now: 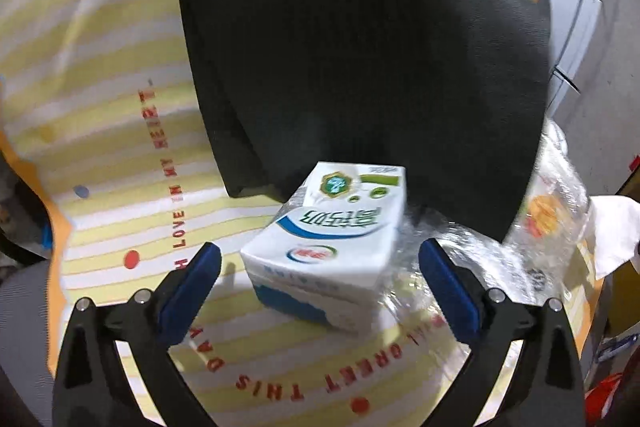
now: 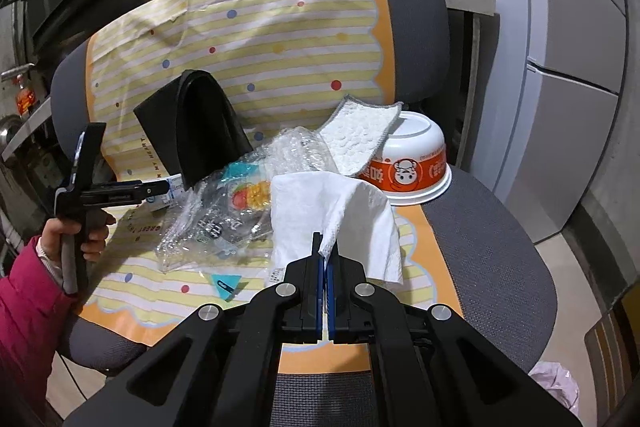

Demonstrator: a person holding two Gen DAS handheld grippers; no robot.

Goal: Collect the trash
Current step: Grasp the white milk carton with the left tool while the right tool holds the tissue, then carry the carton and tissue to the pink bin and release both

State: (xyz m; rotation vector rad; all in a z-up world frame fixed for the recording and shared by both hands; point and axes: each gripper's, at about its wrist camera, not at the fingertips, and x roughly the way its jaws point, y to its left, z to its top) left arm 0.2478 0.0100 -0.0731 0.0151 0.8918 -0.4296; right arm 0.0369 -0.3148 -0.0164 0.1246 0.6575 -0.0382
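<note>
A white and blue milk carton [image 1: 332, 247] lies on the striped yellow cloth [image 1: 120, 107] of a chair seat. My left gripper [image 1: 320, 263] is open, its blue pads on either side of the carton's near end, not touching it. In the right wrist view the left gripper [image 2: 160, 189] points at the carton [image 2: 170, 193]. My right gripper [image 2: 325, 247] is shut on a corner of a white paper towel [image 2: 340, 215], which hangs lifted above the cloth. A crumpled clear plastic wrapper [image 2: 228, 207] lies between the carton and the towel; it also shows in the left wrist view [image 1: 552, 219].
A black folded pouch [image 2: 200, 131] stands behind the carton, large in the left wrist view [image 1: 360, 67]. An upturned white and orange bowl [image 2: 416, 163] and a white cleaning pad [image 2: 360, 135] sit at the right. A grey mesh chair [image 2: 492, 247] carries it all.
</note>
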